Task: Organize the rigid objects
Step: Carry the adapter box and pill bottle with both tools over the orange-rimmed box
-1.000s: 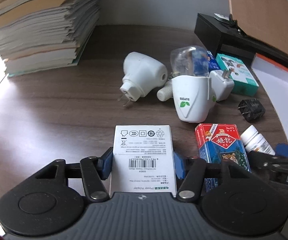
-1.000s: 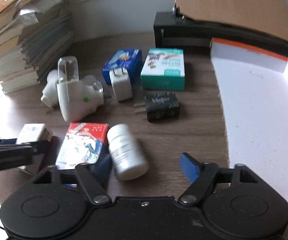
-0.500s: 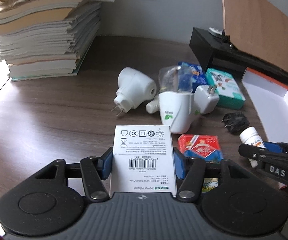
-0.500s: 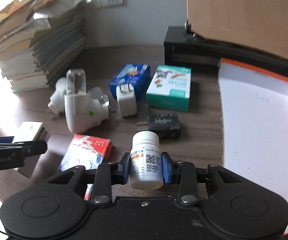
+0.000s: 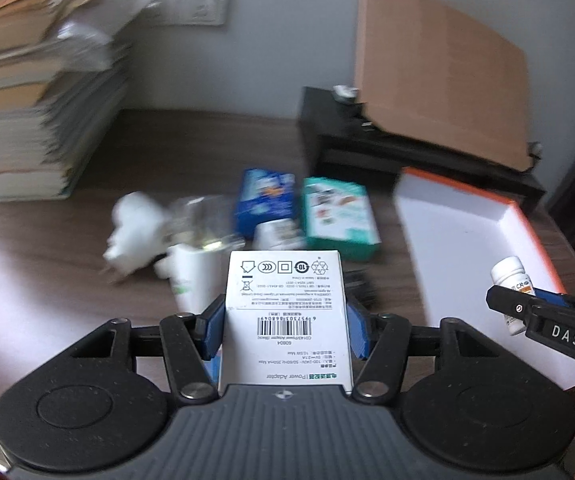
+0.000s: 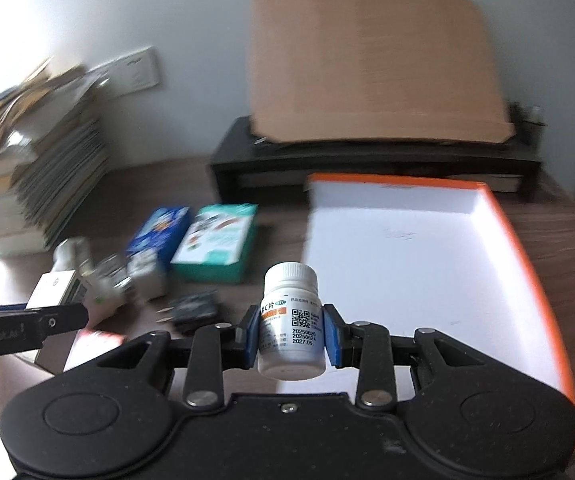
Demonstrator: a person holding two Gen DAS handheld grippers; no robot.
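Note:
My left gripper [image 5: 283, 330] is shut on a white power adapter box [image 5: 284, 300], held above the table. My right gripper [image 6: 290, 338] is shut on a white pill bottle [image 6: 290, 320], upright and lifted off the table near the open orange-rimmed box [image 6: 523, 240]. In the left wrist view the same bottle [image 5: 511, 284] shows at the right in front of that white-lined box [image 5: 459, 240]. On the table lie a blue box [image 6: 159, 236], a teal box [image 6: 217, 248], a black plug [image 6: 193, 308], a red card pack [image 6: 93, 344] and white adapters [image 5: 135, 228].
A tall stack of books [image 5: 27, 120] stands at the left. A black stand [image 6: 367, 160] with a brown cardboard sheet [image 6: 375, 72] leaning on it sits at the back against the wall. A wall socket [image 5: 191, 4] is behind.
The right gripper closed on the pill bottle that lay on the table and lifted it toward the orange-rimmed box. The left gripper rose and pulled back with the white box.

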